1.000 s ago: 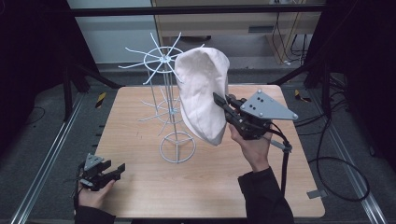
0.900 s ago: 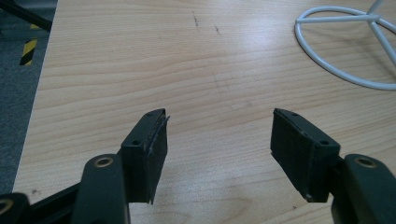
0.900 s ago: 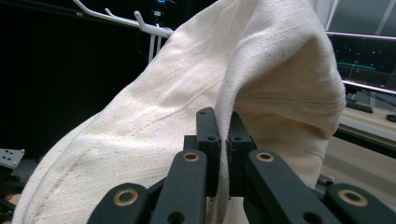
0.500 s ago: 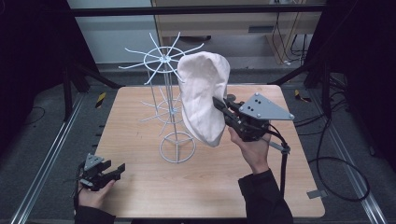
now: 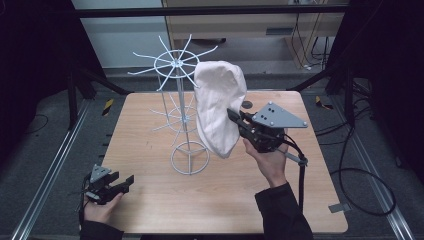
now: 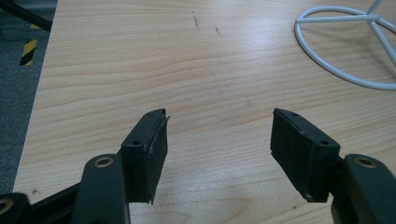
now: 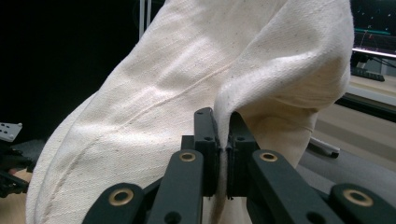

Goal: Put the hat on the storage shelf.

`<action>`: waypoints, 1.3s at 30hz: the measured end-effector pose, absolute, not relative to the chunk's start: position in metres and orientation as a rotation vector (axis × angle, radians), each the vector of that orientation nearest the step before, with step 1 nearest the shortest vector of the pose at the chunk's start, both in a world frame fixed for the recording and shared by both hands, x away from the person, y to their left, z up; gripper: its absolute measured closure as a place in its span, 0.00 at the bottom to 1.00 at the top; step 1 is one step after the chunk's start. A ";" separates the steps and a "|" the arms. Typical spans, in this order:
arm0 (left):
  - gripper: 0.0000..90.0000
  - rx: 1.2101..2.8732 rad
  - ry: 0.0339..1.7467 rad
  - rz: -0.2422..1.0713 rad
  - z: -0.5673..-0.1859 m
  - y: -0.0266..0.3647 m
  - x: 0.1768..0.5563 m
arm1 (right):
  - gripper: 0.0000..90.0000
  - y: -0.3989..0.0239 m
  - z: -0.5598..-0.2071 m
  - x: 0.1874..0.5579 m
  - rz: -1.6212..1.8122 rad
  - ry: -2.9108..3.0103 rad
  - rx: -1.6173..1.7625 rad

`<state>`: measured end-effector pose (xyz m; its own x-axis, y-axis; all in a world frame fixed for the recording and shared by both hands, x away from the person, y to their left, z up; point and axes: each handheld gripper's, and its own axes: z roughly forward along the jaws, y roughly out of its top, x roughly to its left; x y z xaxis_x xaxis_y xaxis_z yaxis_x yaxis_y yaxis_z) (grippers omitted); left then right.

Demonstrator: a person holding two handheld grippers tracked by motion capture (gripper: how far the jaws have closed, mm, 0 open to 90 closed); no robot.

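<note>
Right tongs (image 7: 223, 128) clamped on cream hat (image 7: 187, 84)

Hidden / cut off
Cloth bag (image 5: 218, 107) covers rack's (image 5: 176, 65) right prongs; rack base (image 6: 348, 49) cropped at edge, approx. half visible.

Cream cloth hat (image 5: 218, 107) — crown up, hanging pinched in the right gripper (image 5: 234, 118), just beside the wire rack (image 5: 176, 107).

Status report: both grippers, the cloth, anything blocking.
Right gripper clamped on cream cloth, draped over white wire rack. Left gripper open, empty, low over table. Nothing blocking.
</note>
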<state>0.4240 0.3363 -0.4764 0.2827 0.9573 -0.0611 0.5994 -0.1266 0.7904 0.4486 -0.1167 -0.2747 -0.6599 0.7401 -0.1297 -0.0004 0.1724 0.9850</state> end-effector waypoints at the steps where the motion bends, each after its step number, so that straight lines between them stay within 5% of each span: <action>1: 0.40 1.823 1.407 0.621 -0.476 0.336 0.424 | 0.96 -0.117 -0.275 0.449 1.541 1.838 0.699; 39: 0.40 1.821 1.407 0.621 -0.476 0.337 0.424 | 0.78 -0.107 -0.288 0.461 1.503 1.889 0.799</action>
<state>0.4240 0.3367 -0.4763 0.2812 0.9576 -0.0618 0.5995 -0.1250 0.7906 0.4607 -0.1067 -0.2878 -0.6456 0.7595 -0.0798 0.0929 0.1818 0.9789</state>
